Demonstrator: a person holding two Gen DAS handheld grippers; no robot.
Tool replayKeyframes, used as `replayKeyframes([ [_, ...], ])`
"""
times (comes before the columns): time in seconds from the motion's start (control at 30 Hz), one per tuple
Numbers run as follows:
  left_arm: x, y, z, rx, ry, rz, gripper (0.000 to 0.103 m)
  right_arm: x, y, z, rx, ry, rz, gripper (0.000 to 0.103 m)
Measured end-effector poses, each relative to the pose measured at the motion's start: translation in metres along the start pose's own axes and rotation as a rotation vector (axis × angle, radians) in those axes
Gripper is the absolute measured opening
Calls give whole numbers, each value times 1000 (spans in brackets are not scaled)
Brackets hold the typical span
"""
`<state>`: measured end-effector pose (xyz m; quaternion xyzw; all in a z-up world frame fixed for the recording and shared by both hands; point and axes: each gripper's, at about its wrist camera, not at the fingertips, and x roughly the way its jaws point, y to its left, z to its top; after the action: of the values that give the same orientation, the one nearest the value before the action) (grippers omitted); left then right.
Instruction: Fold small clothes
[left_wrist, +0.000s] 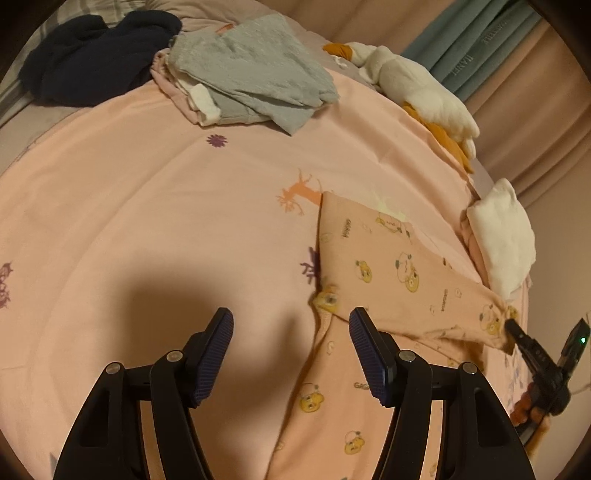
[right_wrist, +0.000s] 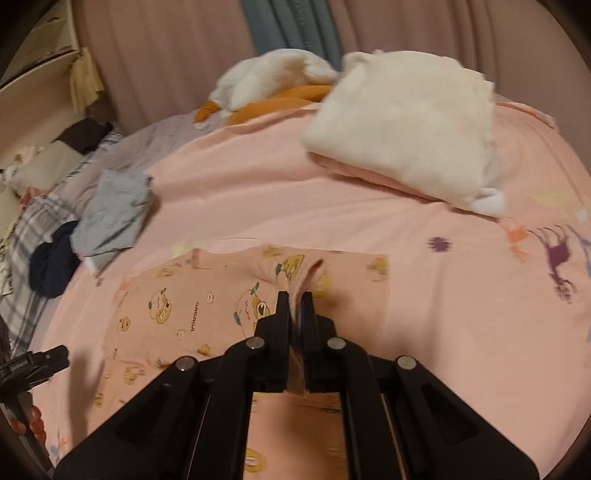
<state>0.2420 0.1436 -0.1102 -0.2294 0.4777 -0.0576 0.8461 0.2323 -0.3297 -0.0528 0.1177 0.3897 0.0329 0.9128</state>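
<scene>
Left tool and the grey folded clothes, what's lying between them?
Nothing but bare pink bedsheet between the left tool and the grey folded clothes, seen in the left wrist view.

Open sheet (left_wrist: 147, 221): clear ahead and left of my left claw (left_wrist: 291, 354). Grey pile (left_wrist: 251, 74), navy heap (left_wrist: 96, 55): far ahead. Printed garment (left_wrist: 388, 258): right. White stack (right_wrist: 399, 125): ahead of my right claw (right_wrist: 295, 299).
</scene>
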Motion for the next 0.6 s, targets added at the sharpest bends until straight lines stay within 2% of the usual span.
replayKeyframes([
  [0.07, 4, -4, 1, 13, 8, -7, 63, 11, -8, -4, 0, 58, -35, 9],
  [0.13, 12, -12, 4, 30, 18, -11, 63, 25, -16, -8, -4, 100, -120, 12],
  [0.17, 17, -19, 6, 45, 24, -15, 63, 29, -20, -9, 6, 119, -140, 18],
  [0.2, 21, -25, 9, 63, 28, -18, 63, 29, -25, -10, 21, 117, -146, 28],
  [0.33, 33, -53, 11, 178, 14, -1, 63, 12, -17, -14, -13, 20, -90, 28],
  [0.4, 40, -68, 8, 258, 3, 11, 63, 6, -10, -18, -58, 4, -12, 26],
  [0.47, 48, -77, 3, 310, 8, 10, 58, 11, -2, -25, -87, 42, 30, 22],
  [0.5, 53, -80, 0, 332, 16, 14, 52, 15, 0, -28, -103, 61, 27, 18],
  [0.53, 58, -81, -3, 346, 25, 21, 46, 22, 0, -33, -124, 85, 6, 17],
  [0.6, 71, -80, -10, 373, 54, 49, 44, 35, -3, -41, -135, 135, -33, 17],
])
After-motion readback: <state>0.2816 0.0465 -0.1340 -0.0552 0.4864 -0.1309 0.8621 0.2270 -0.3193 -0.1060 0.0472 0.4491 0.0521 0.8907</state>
